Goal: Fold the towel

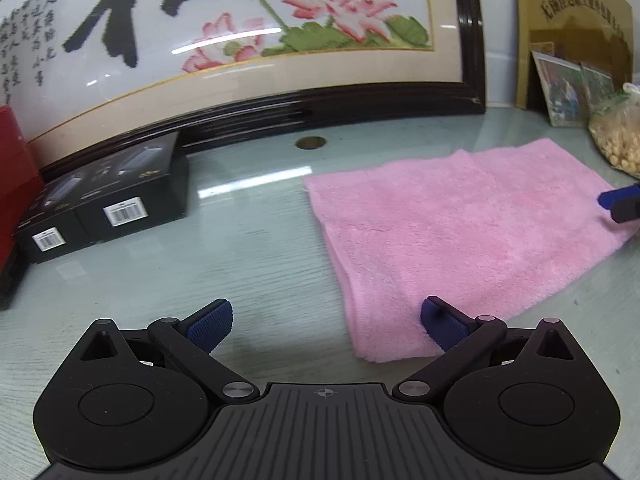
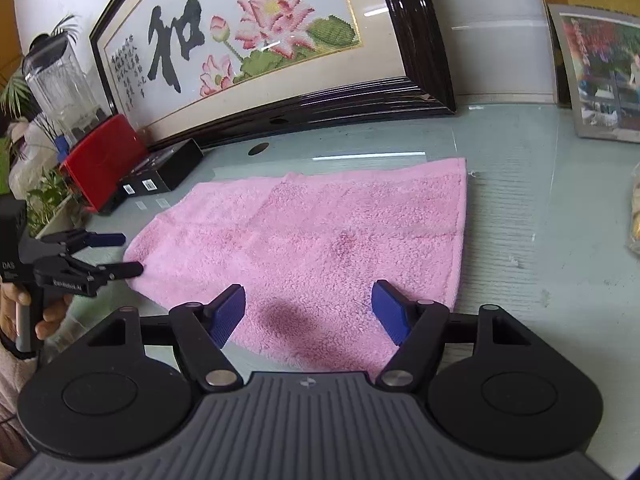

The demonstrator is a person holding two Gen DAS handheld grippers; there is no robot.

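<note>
A pink towel [image 1: 460, 232] [image 2: 312, 224] lies flat on the glass-topped table, with layered edges showing along its left side. In the left wrist view my left gripper [image 1: 328, 326] is open at the towel's near left corner. Its right finger [image 1: 444, 326] is over the cloth and its left finger [image 1: 212, 326] over bare table. In the right wrist view my right gripper [image 2: 310, 316] stands open above the towel's near edge, nothing pinched between its pads. There the left gripper [image 2: 128, 254], held by a hand, sits open at the towel's left end. A right fingertip [image 1: 620, 200] shows at the towel's far right.
A large framed lotus embroidery [image 1: 240, 40] leans against the wall behind. Two black boxes [image 1: 108, 200] and a red box [image 2: 100, 160] stand at the left, with a blender [image 2: 60, 80] and plants. A bag of nuts [image 1: 616, 136] and photos [image 2: 600, 72] sit at the right.
</note>
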